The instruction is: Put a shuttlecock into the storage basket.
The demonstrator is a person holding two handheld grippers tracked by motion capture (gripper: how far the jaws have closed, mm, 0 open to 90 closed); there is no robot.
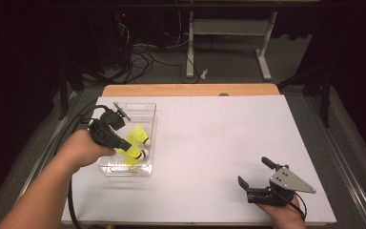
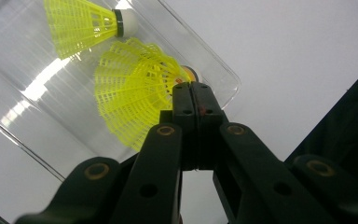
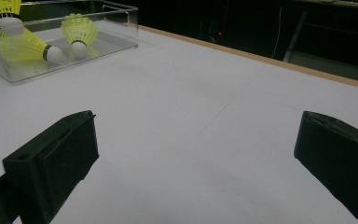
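The white table spreads under both tongs. Toward its left edge stands the clear plastic box, and the left gripper reaches into it from the person's left hand. Its jaws are clenched flat together, with no gap between the pads. Just beyond their tips, partly hidden behind them, lies a yellow shuttlecock with its skirt fanned toward the camera and its pale cork end just past the jaw tips. Whether the jaws pinch the edge of its skirt or merely lie against it cannot be told. A second yellow shuttlecock lies farther off in the box, up and to the left of the tips, apart from them.

The right gripper sits well apart from the box, near the table's front right, held low in the right hand. Its jaws stand wide, released, with bare table between them and nothing touching either pad.
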